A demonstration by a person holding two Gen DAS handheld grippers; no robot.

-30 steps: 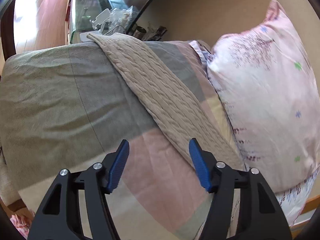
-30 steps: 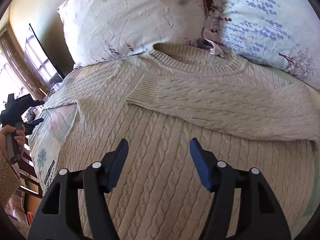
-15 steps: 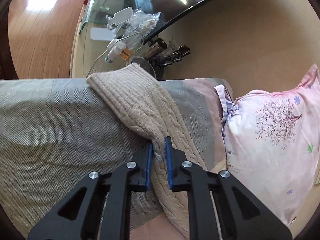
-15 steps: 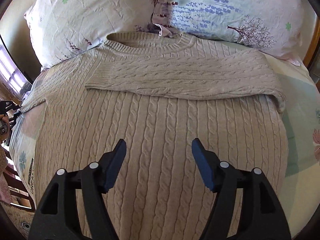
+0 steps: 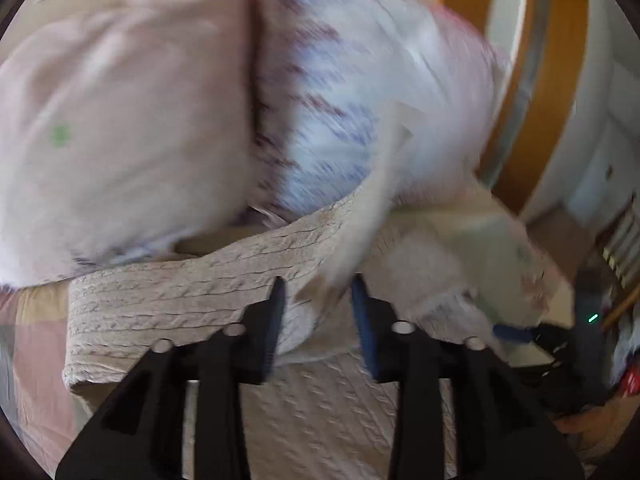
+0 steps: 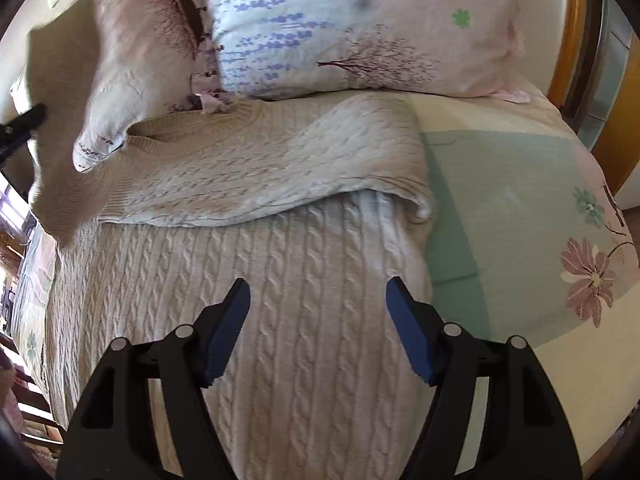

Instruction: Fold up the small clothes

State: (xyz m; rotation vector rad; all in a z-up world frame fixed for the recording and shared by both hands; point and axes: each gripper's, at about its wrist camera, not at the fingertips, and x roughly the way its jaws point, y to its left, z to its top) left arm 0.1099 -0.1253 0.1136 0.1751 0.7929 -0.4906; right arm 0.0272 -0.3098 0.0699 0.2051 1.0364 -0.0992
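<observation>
A beige cable-knit sweater (image 6: pixel 304 288) lies flat on the bed, with one sleeve (image 6: pixel 280 168) folded across its chest. My right gripper (image 6: pixel 318 304) is open and empty, just above the sweater's body. In the blurred left wrist view, my left gripper (image 5: pixel 320 300) has its jaws part open around the other sleeve (image 5: pixel 360 216), which hangs lifted over the sweater (image 5: pixel 192 292). I cannot tell whether it still grips the sleeve. That lifted sleeve (image 6: pixel 60 120) and the left gripper's tip (image 6: pixel 24 118) show at the left of the right wrist view.
Two floral pillows (image 6: pixel 360 28) lie at the head of the bed behind the sweater's collar. A wooden bed frame (image 6: pixel 576 32) runs along the right. The patterned bedsheet (image 6: pixel 520 208) lies bare to the right of the sweater. The right gripper (image 5: pixel 560 332) shows at the left wrist view's right edge.
My left gripper, shut on the left sleeve, has swung it up and across over the sweater, and its jaws have parted. My right gripper has drifted right over the sweater body.
</observation>
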